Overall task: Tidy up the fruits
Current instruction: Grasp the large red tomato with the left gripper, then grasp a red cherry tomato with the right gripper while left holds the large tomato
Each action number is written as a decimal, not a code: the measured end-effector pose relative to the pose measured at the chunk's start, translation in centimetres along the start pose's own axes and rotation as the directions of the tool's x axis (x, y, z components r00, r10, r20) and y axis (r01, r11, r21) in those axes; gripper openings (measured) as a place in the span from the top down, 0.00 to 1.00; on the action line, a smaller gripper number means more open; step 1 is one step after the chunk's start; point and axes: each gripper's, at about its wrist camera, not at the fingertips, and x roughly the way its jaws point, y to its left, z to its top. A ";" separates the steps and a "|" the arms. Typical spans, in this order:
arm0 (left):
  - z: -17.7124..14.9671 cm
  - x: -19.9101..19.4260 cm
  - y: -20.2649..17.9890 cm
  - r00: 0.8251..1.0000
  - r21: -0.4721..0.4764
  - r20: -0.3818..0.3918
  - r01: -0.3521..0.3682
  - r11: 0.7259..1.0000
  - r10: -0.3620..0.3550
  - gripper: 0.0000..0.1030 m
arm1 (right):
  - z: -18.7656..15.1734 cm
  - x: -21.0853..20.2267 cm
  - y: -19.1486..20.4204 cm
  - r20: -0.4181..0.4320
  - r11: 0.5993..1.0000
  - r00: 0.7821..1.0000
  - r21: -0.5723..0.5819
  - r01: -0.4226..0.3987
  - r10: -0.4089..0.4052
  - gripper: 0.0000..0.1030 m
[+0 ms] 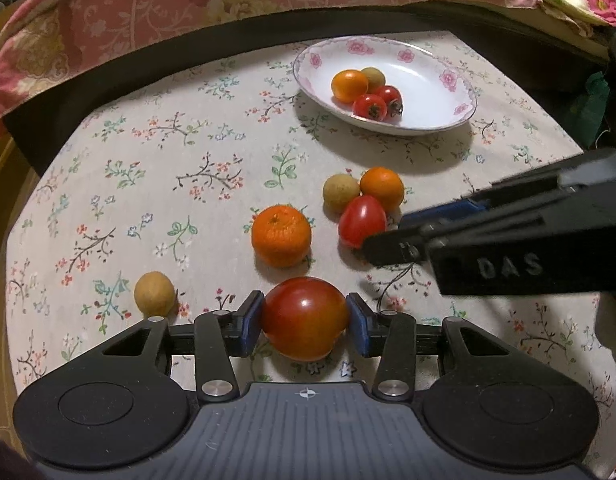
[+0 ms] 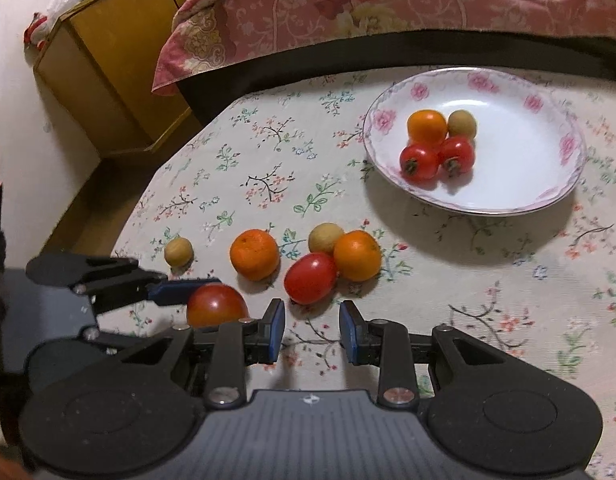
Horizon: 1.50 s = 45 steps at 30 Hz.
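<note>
My left gripper (image 1: 306, 320) is shut on a large red tomato (image 1: 304, 320) low over the flowered tablecloth; in the right wrist view that tomato (image 2: 216, 304) shows half hidden behind my right gripper's frame. My right gripper (image 2: 311, 332) stands narrowly open with nothing between its pads, just short of a small red tomato (image 2: 309, 278). Around that tomato lie a small orange (image 2: 356, 255), a tan round fruit (image 2: 325, 237) and a mandarin (image 2: 254, 255). Another tan fruit (image 1: 154, 294) lies alone at the left. The white flowered plate (image 1: 427, 92) holds several fruits.
A pink quilt (image 1: 188, 8) lies on a bed just beyond the table's dark far edge. A yellow wooden cabinet (image 2: 108, 80) stands off the table's left side. Bare tablecloth (image 1: 148, 180) stretches left of the plate.
</note>
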 end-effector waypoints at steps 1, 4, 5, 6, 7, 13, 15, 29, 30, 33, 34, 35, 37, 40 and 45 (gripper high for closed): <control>0.0 0.1 0.1 1.000 -0.001 -0.003 -0.001 1.000 0.001 0.48 | 0.1 0.2 0.0 0.004 1.000 1.000 0.003 0.004 -0.004 0.70; -0.1 -0.1 0.1 1.000 0.002 0.002 0.005 1.000 -0.005 0.47 | 0.4 0.9 0.2 0.010 1.000 1.000 0.001 0.016 -0.016 0.70; -0.1 -0.1 0.2 1.000 0.001 0.002 0.008 1.000 -0.008 0.47 | 0.5 1.2 0.2 0.009 1.000 1.000 0.001 0.017 -0.017 0.70; -0.2 -0.1 0.2 1.000 0.000 0.003 0.010 1.000 -0.010 0.46 | 0.6 1.3 0.2 0.009 1.000 1.000 0.000 0.015 -0.015 0.70; -0.2 -0.1 0.2 1.000 0.002 0.005 0.010 1.000 -0.010 0.44 | 0.7 1.5 0.3 0.007 1.000 1.000 0.000 0.013 -0.013 0.70; -0.3 -0.1 0.1 1.000 0.008 0.012 0.004 1.000 -0.004 0.37 | 0.9 2.3 0.9 0.013 1.000 0.999 -0.002 0.030 -0.030 0.68; -0.3 -0.1 0.1 1.000 0.007 0.014 0.005 1.000 -0.005 0.37 | 0.9 2.4 1.1 0.025 0.999 0.999 -0.010 0.037 -0.037 0.68; 0.0 -0.8 0.4 0.999 -0.027 0.029 0.025 0.999 -0.024 0.49 | 0.3 1.5 1.7 0.002 0.994 0.998 -0.085 0.063 -0.063 0.70; 0.0 -0.7 0.4 0.999 -0.026 0.030 0.024 0.999 -0.023 0.49 | 0.3 1.0 1.7 0.001 0.993 0.998 -0.097 0.067 -0.067 0.70; 0.0 -0.5 0.5 1.000 -0.025 0.026 0.017 1.000 -0.016 0.49 | -0.2 -0.7 1.6 -0.001 0.988 0.996 -0.126 0.090 -0.091 0.70; -0.1 -0.2 0.5 1.000 -0.020 0.017 0.006 1.000 -0.005 0.49 | -0.4 -1.1 1.5 -0.006 0.986 0.995 -0.133 0.098 -0.099 0.70; -0.2 -0.1 0.5 1.000 -0.015 0.020 0.001 1.000 0.000 0.48 | -0.6 -1.6 1.4 -0.009 0.984 0.994 -0.140 0.108 -0.110 0.70; -0.2 -0.1 0.3 1.000 -0.004 0.025 -0.007 1.000 0.008 0.48 | -1.0 -2.5 1.2 -0.021 0.982 0.992 -0.147 0.121 -0.126 0.70; -0.2 -0.1 0.3 1.000 -0.012 0.023 -0.012 1.000 0.012 0.47 | -1.5 -2.9 1.2 -0.030 0.979 0.990 -0.150 0.134 -0.141 0.70; -0.1 -0.3 0.2 1.000 -0.017 0.003 -0.025 1.000 0.025 0.47 | -2.0 -2.7 1.0 -0.035 0.982 0.991 -0.146 0.119 -0.125 0.70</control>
